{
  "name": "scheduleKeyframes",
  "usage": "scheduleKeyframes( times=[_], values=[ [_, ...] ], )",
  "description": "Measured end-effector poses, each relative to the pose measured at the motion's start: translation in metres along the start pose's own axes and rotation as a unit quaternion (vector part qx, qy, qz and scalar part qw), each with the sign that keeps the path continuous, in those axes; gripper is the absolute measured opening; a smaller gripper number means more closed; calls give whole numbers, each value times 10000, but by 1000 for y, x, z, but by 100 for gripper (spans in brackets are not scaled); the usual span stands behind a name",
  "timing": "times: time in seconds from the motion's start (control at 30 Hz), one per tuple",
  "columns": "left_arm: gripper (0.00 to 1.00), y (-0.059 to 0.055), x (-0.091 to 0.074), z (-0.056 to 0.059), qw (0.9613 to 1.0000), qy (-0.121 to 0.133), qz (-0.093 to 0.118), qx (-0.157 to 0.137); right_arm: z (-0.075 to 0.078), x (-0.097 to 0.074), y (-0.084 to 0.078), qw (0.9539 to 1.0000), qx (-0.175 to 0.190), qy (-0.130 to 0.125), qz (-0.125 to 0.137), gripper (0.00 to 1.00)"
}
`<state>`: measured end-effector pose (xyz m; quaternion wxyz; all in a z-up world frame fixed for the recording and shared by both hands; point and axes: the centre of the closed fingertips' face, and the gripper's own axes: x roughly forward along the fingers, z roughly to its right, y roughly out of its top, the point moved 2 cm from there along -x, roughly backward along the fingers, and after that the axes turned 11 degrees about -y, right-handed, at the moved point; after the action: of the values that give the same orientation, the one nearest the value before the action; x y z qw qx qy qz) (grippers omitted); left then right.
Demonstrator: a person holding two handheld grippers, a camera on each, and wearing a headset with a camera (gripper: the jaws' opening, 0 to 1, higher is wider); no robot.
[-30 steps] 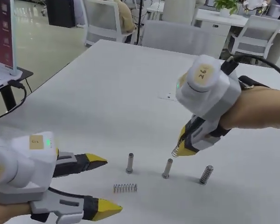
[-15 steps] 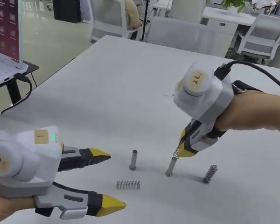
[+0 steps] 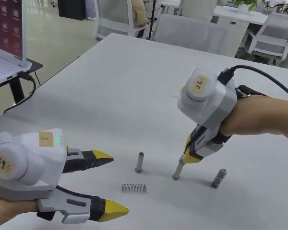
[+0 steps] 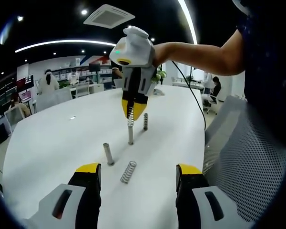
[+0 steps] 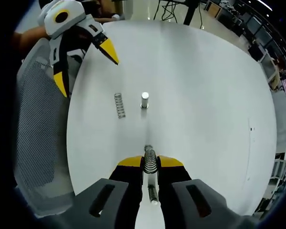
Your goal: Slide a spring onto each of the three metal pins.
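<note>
Spring (image 5: 151,160) pinched in right tongs (image 5: 150,164) hangs over middle pin (image 3: 176,171).

We cannot tell whether the spring (image 5: 151,161) already sits around the middle pin (image 3: 176,172). The right gripper (image 3: 189,156) covers the pin's top, and its jaws hide most of the coil. The head view's left edge cuts off the left gripper (image 3: 116,183) body and the laptop (image 3: 7,28).

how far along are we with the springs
Done: the right pin wears a spring. In hand: the right gripper holds a second spring at the middle pin's top. To do: the left pin is bare, a loose spring lies nearby, and the left gripper is open.
</note>
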<state>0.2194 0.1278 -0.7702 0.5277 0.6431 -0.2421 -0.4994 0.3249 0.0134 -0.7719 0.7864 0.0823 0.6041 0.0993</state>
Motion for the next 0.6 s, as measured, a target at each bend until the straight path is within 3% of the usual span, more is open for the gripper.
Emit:
scheduleKeyframes(
  times=[0.6],
  values=[
    [57,-1,1,-1,10000,-17,-70,37,-8,31,-6,9996,21,113,-253,9]
  ],
)
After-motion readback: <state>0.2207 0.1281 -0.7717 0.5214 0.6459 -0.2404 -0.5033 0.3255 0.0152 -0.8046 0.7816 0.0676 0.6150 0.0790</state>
